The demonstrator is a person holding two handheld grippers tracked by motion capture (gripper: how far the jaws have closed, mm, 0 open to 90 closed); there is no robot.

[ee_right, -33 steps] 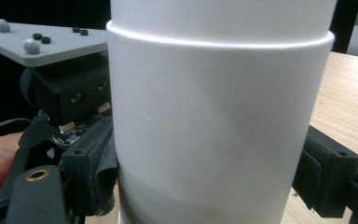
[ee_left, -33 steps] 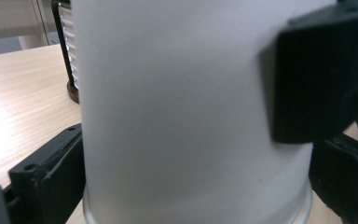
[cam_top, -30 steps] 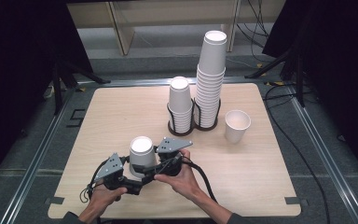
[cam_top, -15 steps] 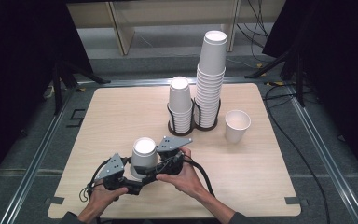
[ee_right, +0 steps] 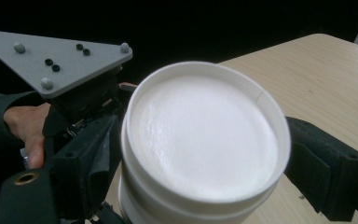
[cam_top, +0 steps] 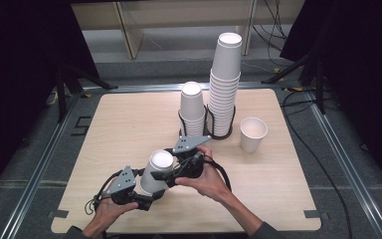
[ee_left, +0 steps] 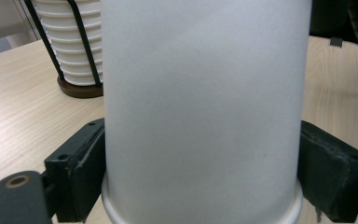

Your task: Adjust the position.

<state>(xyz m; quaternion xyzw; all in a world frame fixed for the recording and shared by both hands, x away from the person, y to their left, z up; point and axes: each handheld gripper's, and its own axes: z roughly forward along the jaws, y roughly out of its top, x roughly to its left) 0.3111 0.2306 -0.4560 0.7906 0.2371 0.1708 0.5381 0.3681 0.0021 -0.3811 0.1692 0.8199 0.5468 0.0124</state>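
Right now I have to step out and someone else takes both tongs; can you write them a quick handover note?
Left tongs: jaws have just been closing and now press both sides of the upside-down cup near its rim.
Right tongs: jaws flank the same cup's upper end; whether they squeeze it is unclear.
Cup: bottom-up and tilted, near the front of the table; it may be more than one, nested.
Elsewhere: short stack and tall stack in the black rack; one upright cup right of it.
Done: cup gripped.
Left: probably pulling nested cups apart or restacking; judge before moving.
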